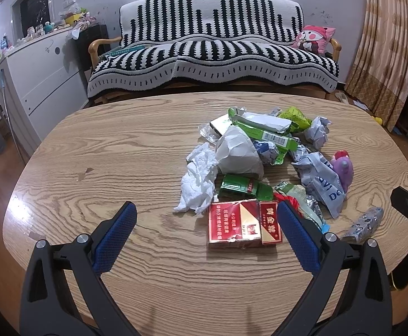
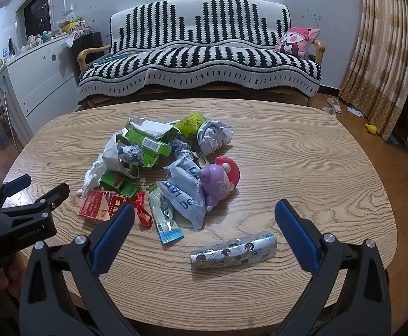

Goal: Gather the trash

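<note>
A heap of trash lies on the wooden table (image 1: 125,151): a red cigarette pack (image 1: 241,225), white tissue (image 1: 201,179), a green carton (image 1: 276,137), crumpled paper (image 1: 318,131) and a blue-white wrapper (image 1: 323,184). My left gripper (image 1: 206,224) is open, its blue pads either side of the red pack, just short of it. In the right wrist view my right gripper (image 2: 204,221) is open above a silver foil wrapper (image 2: 234,250) lying alone near the front edge. The red pack (image 2: 100,204), a light blue sachet (image 2: 164,218) and a purple toy figure (image 2: 220,182) lie beyond.
A striped sofa (image 1: 212,53) with a pink cushion (image 1: 314,39) stands behind the table. A white cabinet (image 1: 41,67) is at the left, a curtain (image 1: 383,42) at the right. The left gripper's body (image 2: 22,215) shows at the left edge of the right wrist view.
</note>
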